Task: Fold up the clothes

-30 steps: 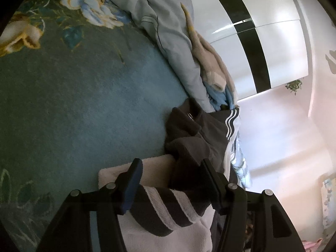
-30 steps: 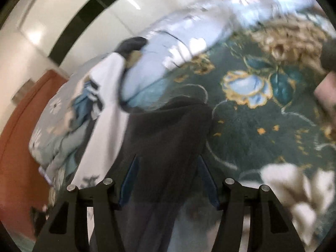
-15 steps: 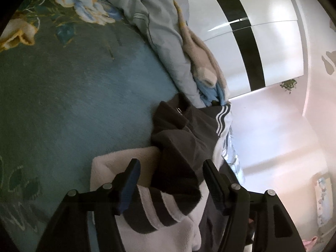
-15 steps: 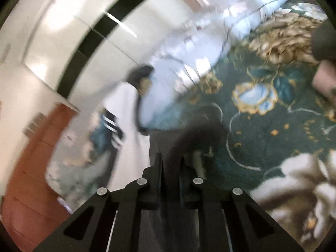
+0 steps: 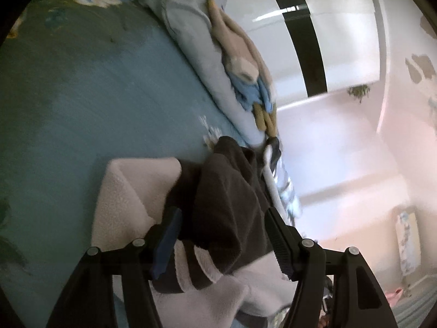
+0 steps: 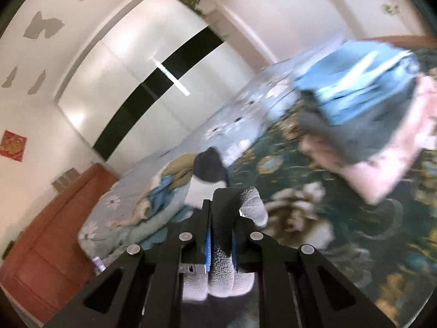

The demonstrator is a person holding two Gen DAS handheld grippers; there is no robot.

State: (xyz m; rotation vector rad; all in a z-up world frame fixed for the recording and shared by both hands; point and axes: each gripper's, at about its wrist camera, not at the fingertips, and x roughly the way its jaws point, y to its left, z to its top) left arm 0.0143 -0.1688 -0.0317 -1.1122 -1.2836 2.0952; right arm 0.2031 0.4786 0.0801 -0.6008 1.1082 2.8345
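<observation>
Right gripper (image 6: 221, 235) — being kept clenched on a dark-and-grey garment (image 6: 226, 224) edge above the bed (image 6: 355, 240); left gripper (image 5: 221, 235) being held released astride it — slippage is being risked by thin purchase.

We count two grippers: left gripper (image 5: 221, 235), right gripper (image 6: 221, 218). One dark garment (image 5: 226, 199) between left jaws; one fleece (image 5: 131, 191) beneath it, with three dark stripes (image 5: 188, 270) showing. One fleece fold (image 6: 222, 235) in right jaws. One stack (image 6: 360, 125) ahead-right of right gripper, layers too blurred to count. One quilt (image 5: 191, 35) beyond left gripper. One wardrobe (image 6: 142, 76), one red poster (image 6: 12, 145).
</observation>
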